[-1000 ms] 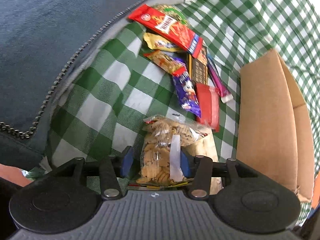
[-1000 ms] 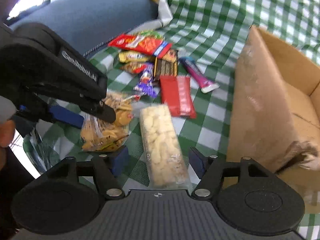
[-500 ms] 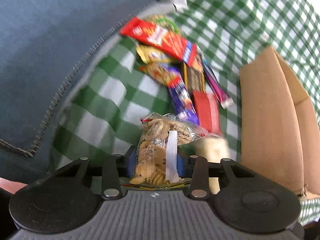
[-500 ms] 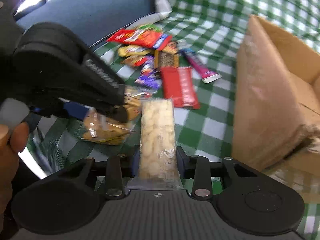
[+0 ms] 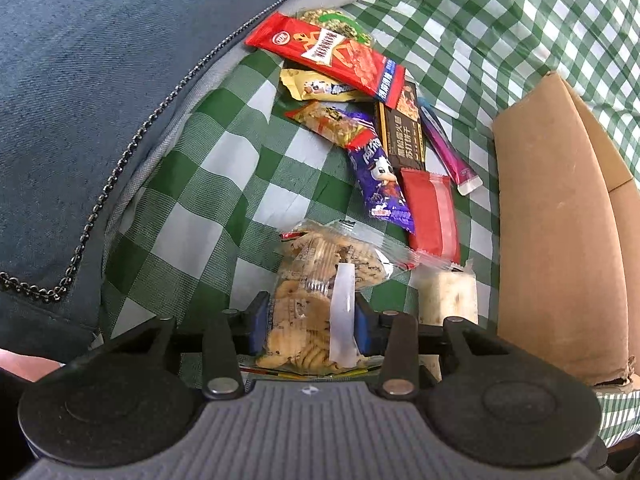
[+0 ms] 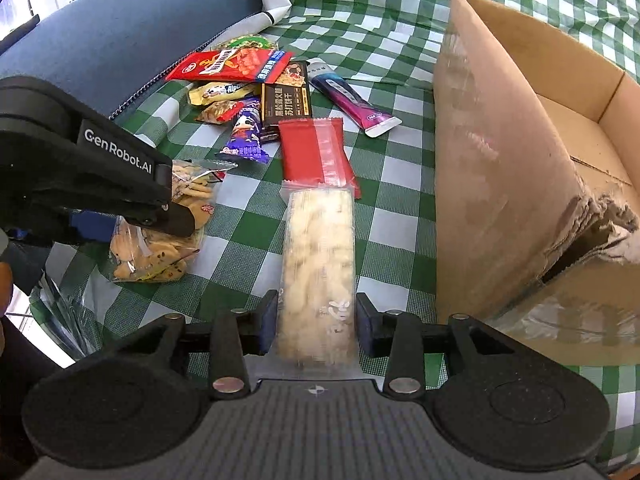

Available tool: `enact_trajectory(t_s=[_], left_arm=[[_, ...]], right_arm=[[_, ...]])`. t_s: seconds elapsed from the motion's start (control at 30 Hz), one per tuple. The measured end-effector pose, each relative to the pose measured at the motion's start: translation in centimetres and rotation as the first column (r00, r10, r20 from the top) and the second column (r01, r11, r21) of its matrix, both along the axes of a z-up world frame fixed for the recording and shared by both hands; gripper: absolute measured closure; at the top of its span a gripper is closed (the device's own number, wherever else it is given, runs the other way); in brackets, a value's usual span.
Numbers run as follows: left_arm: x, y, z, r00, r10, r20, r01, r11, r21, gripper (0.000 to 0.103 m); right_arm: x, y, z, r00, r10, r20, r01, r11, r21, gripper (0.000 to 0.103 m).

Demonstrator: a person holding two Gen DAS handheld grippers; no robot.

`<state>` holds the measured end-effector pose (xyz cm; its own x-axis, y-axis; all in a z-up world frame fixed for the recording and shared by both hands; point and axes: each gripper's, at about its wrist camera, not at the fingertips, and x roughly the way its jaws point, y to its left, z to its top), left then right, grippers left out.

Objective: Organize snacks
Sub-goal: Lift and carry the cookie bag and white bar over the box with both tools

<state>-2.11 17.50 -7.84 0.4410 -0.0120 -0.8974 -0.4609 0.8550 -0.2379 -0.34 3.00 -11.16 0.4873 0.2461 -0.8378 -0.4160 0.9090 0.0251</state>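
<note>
My left gripper (image 5: pixel 307 330) pinches a crinkly clear cookie bag (image 5: pixel 320 292) and my right gripper (image 6: pixel 316 328) clamps a long pale cracker pack (image 6: pixel 318 264), both over the checked cloth (image 6: pixel 400 216), while only the right view shows inside the torn cardboard box (image 6: pixel 500 184) (glossy wrappers (image 6: pixel 256 92) lie beyond).

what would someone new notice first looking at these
Each gripper is shut on a snack: the left gripper on a clear bag of small biscuits, the right gripper on a long clear pack of pale crackers. An open brown cardboard box stands right of the colourful wrapper pile.
</note>
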Motion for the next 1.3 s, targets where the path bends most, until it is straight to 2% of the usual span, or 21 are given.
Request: enact_trajectory(t_s=[0.1,0.17,0.37,0.47,0.67,0.77,0.9,1.0,1.13,1.2,1.3], left_arm=[[0.2,0.0,0.2,1.0,0.007,0.01,-0.007,1.0,0.018,0.059],[0.1,0.1,0.8,0.999,0.015,0.036,-0.017,0.999,0.035,0.06],[-0.1,-0.2,3.2,0.986,0.028,0.166,-0.034,0.999,0.036,0.06],[-0.4,-0.4,4.8,0.969,0.037,0.245,-0.05,0.998,0.049,0.06],[-1.6,-1.5,8.5,0.914,0.06,0.402,-0.111,0.988,0.106,0.06],[-1.7,-2.6,9.4,0.895,0.037,0.445,-0.098,0.988,0.116,0.06],[-1.1,-4.6,9.7,0.889,-0.008,0.457,-0.05,0.992,0.113,0.06],[-0.6,-6.2,9.6,0.883,-0.038,0.467,-0.019,0.993,0.116,0.06],[-0.1,-8.0,9.5,0.872,-0.075,0.483,0.012,0.991,0.131,0.06],[0.2,-8.7,9.6,0.87,-0.081,0.486,0.045,0.995,0.086,0.06],[1.5,-10.1,10.1,0.88,-0.108,0.463,0.1,0.994,0.042,0.06]], right_arm=[[0.2,0.1,-0.2,1.0,0.006,0.004,-0.006,1.0,-0.001,0.063],[0.1,0.2,0.1,0.999,0.006,0.036,-0.006,1.0,-0.005,0.065],[-0.6,-0.3,2.3,0.986,0.017,0.165,-0.018,1.0,0.008,0.065],[-1.0,-0.6,4.5,0.969,0.036,0.246,-0.04,0.999,0.012,0.065],[-0.3,-2.9,10.9,0.919,0.03,0.392,-0.055,0.997,0.053,0.065],[1.1,-5.7,14.1,0.894,0.013,0.447,-0.051,0.996,0.071,0.065],[3.3,-10.5,16.2,0.861,-0.039,0.507,0.004,0.997,0.071,0.065],[4.6,-14.0,15.5,0.85,-0.114,0.514,0.076,0.993,0.094,0.065],[4.8,-18.4,12.1,0.851,-0.225,0.475,0.187,0.974,0.126,0.065],[4.9,-19.7,11.2,0.854,-0.252,0.456,0.227,0.968,0.111,0.065],[4.1,-21.4,11.3,0.829,-0.27,0.489,0.238,0.963,0.128,0.065]])
